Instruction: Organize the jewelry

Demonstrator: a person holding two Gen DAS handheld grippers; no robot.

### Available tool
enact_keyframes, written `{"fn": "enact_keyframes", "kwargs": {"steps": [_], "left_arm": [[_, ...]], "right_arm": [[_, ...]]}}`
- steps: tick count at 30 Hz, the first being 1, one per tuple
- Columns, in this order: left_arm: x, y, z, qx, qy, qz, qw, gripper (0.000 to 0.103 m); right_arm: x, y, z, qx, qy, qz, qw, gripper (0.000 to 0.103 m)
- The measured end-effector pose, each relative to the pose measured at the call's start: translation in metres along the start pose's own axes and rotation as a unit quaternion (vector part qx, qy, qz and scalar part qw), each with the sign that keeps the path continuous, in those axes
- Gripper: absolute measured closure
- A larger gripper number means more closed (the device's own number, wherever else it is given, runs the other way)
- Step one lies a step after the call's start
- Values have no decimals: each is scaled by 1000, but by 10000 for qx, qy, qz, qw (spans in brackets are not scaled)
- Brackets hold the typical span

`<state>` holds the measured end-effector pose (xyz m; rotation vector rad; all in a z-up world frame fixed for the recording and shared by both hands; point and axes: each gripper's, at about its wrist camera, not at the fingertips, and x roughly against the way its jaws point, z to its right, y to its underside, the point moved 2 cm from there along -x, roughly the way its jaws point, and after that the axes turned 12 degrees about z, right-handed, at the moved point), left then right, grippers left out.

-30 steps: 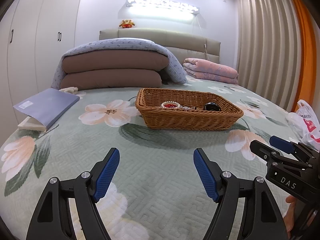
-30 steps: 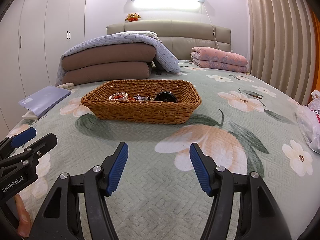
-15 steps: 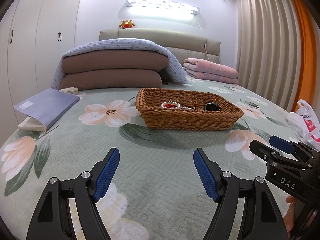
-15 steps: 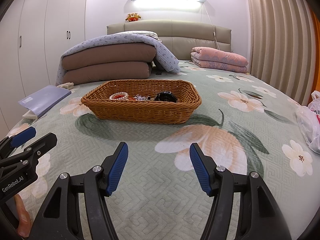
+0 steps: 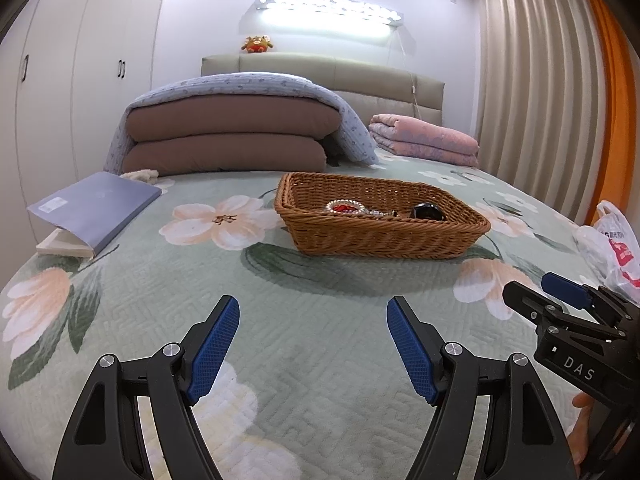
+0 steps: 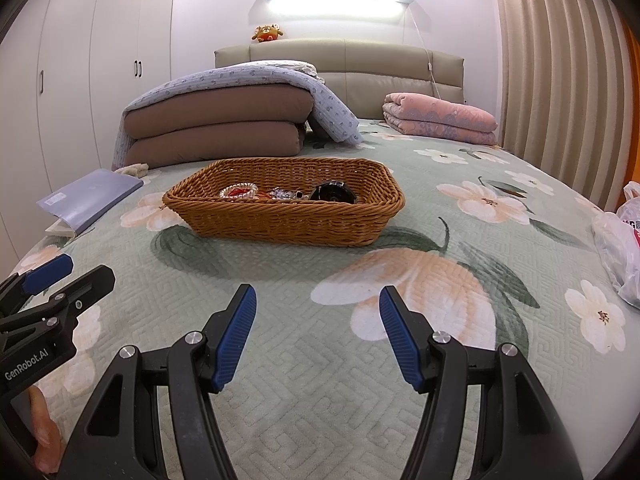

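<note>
Both claws wide, empty: left gripper [image 5: 313,344], right gripper [image 6: 318,334], low over bedspread [image 6: 280,380] | jewelry [image 6: 264,193] piled in wicker basket [image 6: 280,220], ahead, well apart | poised side by side, likely for reach.

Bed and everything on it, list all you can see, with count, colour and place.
wicker basket: one, brown, mid-bed
bead bracelet: one, pale with red, basket's left
dark round item: one, black, basket's right
folder: one, lilac, left edge
brown quilts: two, stacked under a blue blanket
pink quilt: one, by the headboard
plastic bag: one, white, right edge
plush toy: one, orange, on the headboard
left gripper: blue pads, open
right gripper: blue pads, open
</note>
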<state>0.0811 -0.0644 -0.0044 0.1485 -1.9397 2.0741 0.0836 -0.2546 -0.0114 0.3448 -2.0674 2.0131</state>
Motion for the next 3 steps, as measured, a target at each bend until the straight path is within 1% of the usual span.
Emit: {"fn": "enact_keyframes", "kwargs": {"steps": [3], "left_arm": [[-5,2,-4,97,-11,-115,9999,26]], "right_arm": [[0,0,0,2,2,0,10000,36]]}}
